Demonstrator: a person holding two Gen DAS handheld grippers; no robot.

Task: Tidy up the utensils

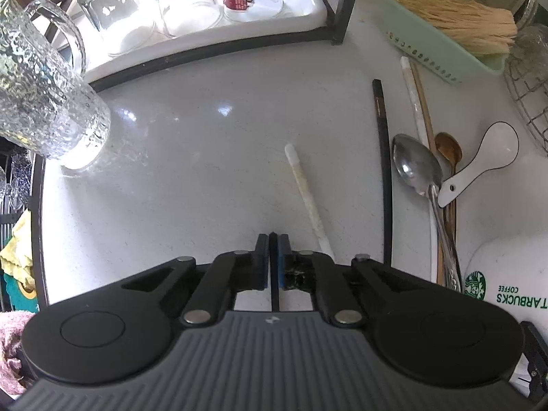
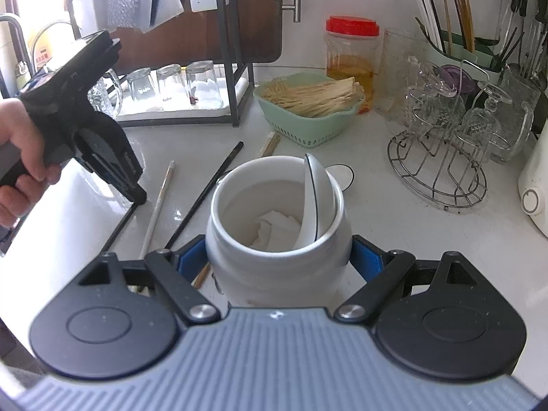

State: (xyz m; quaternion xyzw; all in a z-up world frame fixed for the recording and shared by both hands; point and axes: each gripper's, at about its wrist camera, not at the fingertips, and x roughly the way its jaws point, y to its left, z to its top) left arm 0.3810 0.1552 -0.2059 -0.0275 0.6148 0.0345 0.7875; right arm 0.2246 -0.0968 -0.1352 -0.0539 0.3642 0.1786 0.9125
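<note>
The left claw (image 1: 273, 239) is pinched on a thin black chopstick (image 1: 274, 294), stiff and slippery, best gripped mid-shaft. The right claw (image 2: 278, 257) clamps the white mug (image 2: 277, 239), heavy and breakable, with 1 ceramic spoon (image 2: 316, 202) inside, perhaps over tissue. More utensils lie on the glossy tabletop (image 1: 191, 157), glassware nearby.
</note>
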